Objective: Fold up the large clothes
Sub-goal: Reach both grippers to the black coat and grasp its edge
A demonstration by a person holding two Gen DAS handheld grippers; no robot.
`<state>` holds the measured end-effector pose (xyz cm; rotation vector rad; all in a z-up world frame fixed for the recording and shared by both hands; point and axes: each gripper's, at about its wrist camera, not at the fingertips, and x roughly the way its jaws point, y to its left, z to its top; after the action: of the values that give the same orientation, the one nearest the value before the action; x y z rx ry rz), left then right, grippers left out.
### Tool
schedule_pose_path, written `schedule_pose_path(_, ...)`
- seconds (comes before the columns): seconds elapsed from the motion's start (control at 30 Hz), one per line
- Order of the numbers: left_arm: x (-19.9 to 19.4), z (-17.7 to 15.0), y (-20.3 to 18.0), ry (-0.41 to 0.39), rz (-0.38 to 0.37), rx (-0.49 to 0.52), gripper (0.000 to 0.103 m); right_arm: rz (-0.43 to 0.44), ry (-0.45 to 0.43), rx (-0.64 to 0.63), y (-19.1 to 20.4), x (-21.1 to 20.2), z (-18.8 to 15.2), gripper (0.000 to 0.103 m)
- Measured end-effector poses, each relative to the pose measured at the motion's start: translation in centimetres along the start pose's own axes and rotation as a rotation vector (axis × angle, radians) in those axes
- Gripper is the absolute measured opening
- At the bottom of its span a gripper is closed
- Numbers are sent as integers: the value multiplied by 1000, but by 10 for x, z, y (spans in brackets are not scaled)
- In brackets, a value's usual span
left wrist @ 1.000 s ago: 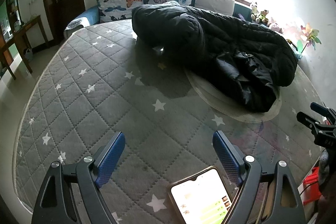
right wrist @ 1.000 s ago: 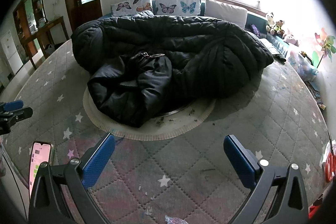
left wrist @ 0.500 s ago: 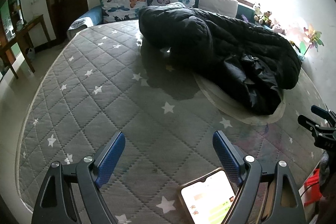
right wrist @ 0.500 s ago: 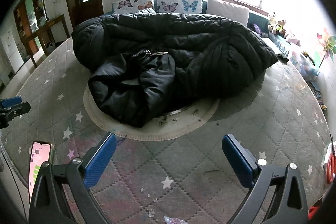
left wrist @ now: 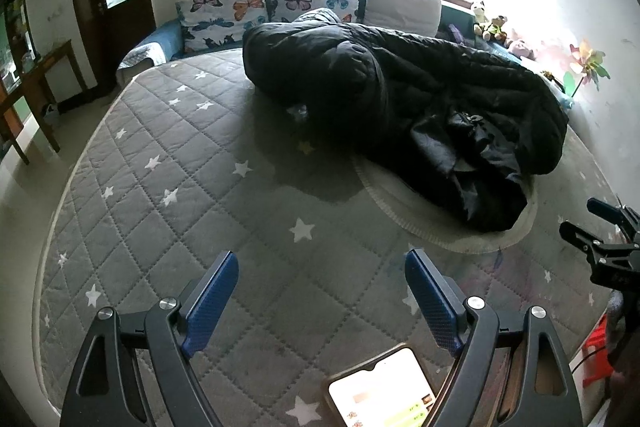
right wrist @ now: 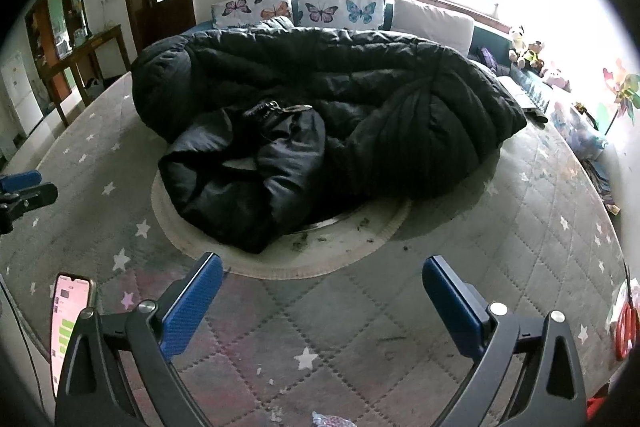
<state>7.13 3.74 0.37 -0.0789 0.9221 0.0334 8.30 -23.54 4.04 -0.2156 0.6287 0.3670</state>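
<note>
A large black puffer coat lies crumpled in a heap on the grey star-patterned mattress, partly over a round pale mat. In the right wrist view the coat fills the middle, with its bunched end toward me on the mat. My left gripper is open and empty, above the mattress short of the coat. My right gripper is open and empty, just short of the mat's near edge. Each gripper shows at the edge of the other's view.
A lit phone lies on the mattress's near edge, also in the right wrist view. Butterfly pillows and a white pillow line the back under the window. Soft toys and a pinwheel sit right. A wooden table stands left.
Both grippers have moved slightly forward toward the coat, which looks a little nearer. Both stay open. The coat has not moved.
</note>
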Motion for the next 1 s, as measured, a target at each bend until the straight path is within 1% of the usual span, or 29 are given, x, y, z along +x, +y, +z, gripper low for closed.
schedule_pose_path(0.17, 4, 17, 0, 6, 3, 24, 91, -7, 9, 12, -13, 4, 12, 103)
schedule_pose_path(0.3, 4, 40, 6, -8, 6, 20, 91, -34, -11, 20, -26, 3, 29, 103)
schedule_pose_path(0.43, 5, 63, 17, -13, 12, 5, 91, -44, -23, 44, -43, 4, 46, 103)
schedule_pose_path(0.5, 4, 76, 24, -13, 6, 1, 91, -64, -30, 50, -55, 4, 58, 103)
schedule_pose_path(0.6, 2, 97, 35, -28, 28, -7, 91, -101, -47, 60, -72, 4, 76, 103)
schedule_pose_path(0.63, 1, 104, 38, -35, 31, -8, 91, -111, -52, 71, -79, 3, 82, 103)
schedule_pose_path(0.83, 1, 147, 50, -68, 8, -29, 92, -108, -54, 176, -117, 15, 102, 103)
schedule_pose_path(1.0, 20, 188, 57, -42, -22, -68, 92, -139, -36, 255, -147, 32, 106, 103)
